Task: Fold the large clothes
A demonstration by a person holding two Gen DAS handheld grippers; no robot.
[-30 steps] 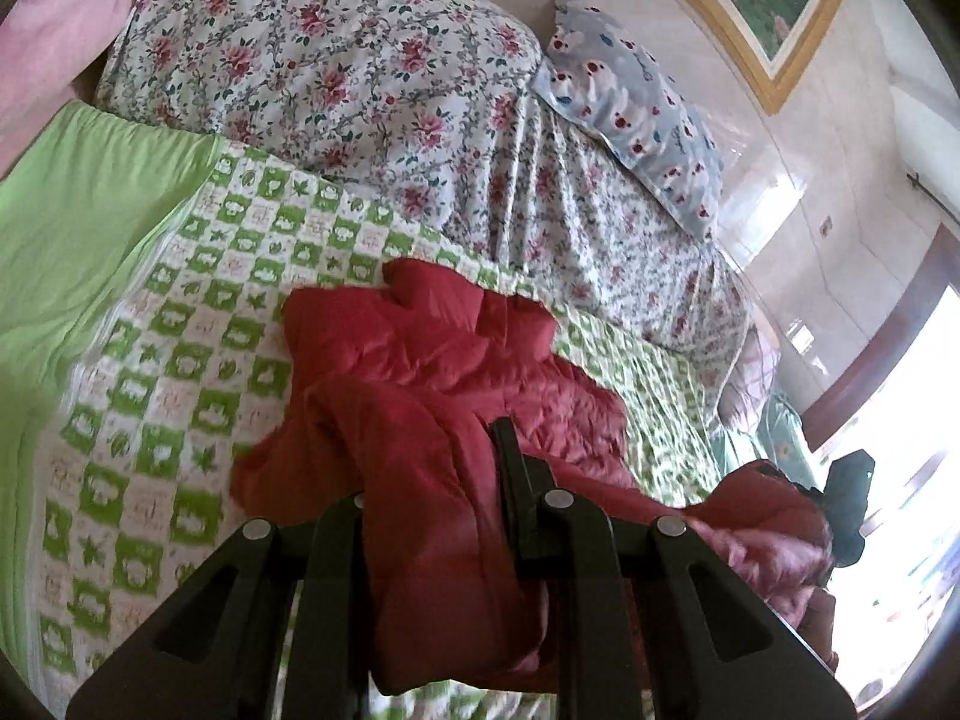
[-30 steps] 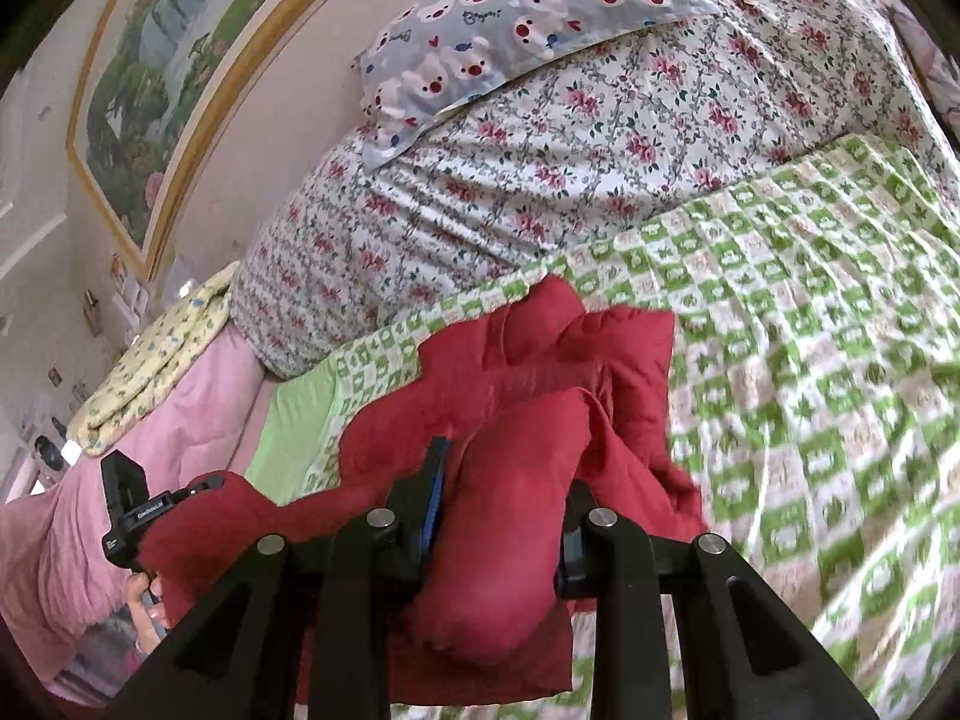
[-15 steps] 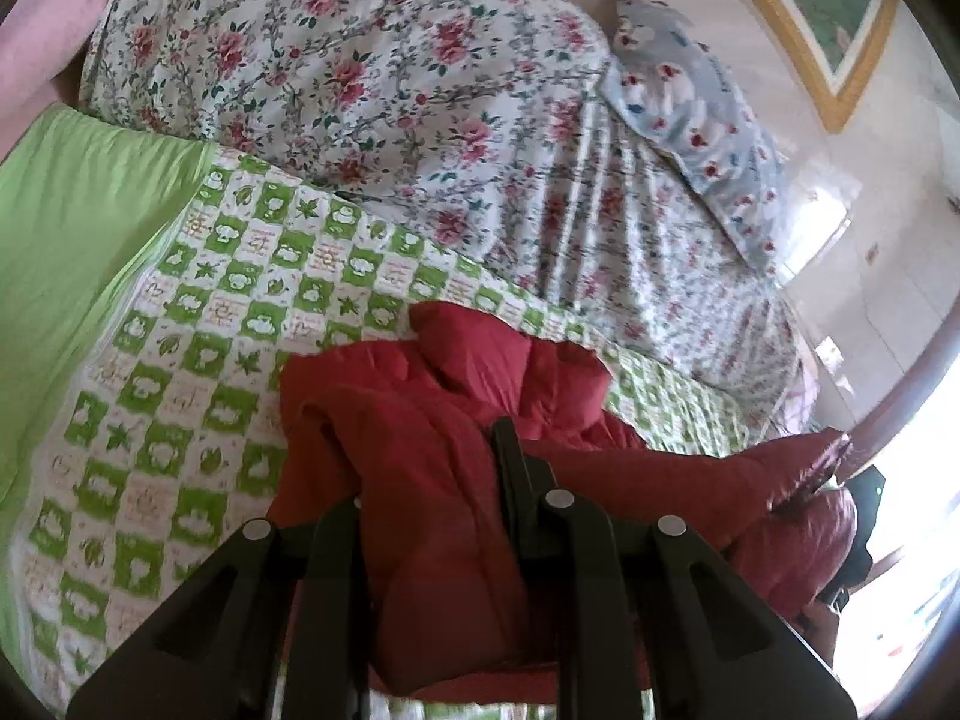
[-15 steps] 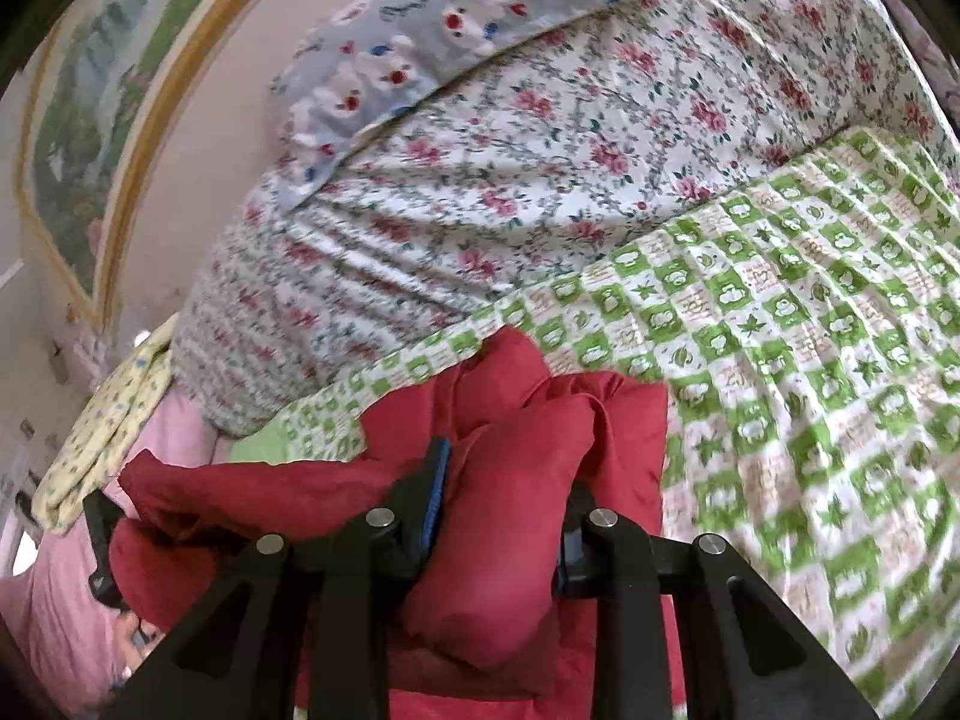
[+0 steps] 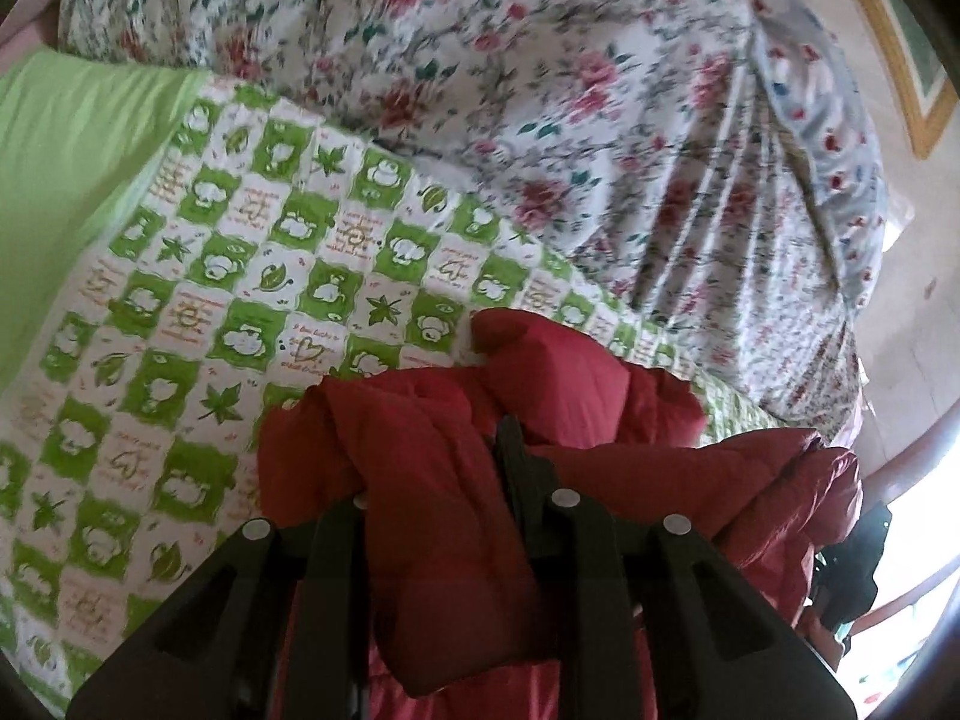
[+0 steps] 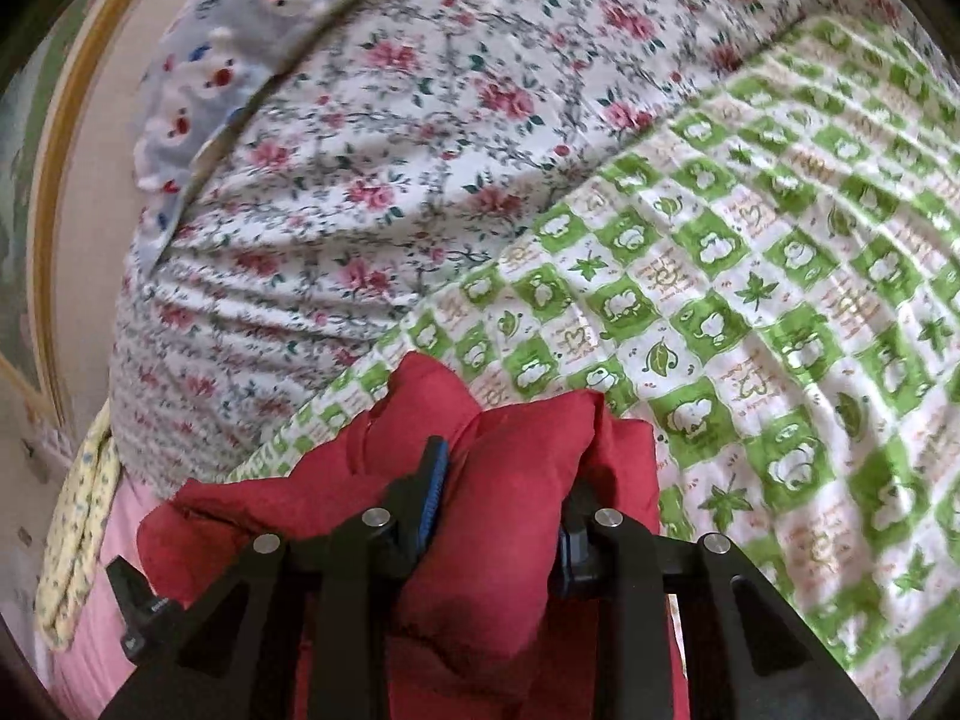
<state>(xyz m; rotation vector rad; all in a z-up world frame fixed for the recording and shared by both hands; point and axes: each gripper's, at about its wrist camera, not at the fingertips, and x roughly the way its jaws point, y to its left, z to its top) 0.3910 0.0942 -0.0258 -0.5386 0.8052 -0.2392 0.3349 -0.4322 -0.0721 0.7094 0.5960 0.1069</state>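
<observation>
Both tools are clamped on the puffy red jacket: left tool and right tool each pinch a thick fold, jaws just easing apart slightly. Jacket sits at 6 o'clock on the green checkered bedspread.

A bed under a green-and-white checked quilt, with a floral duvet heaped behind it. A gold-framed picture hangs on the pale wall. Bright daylight enters at the right of the left wrist view.
</observation>
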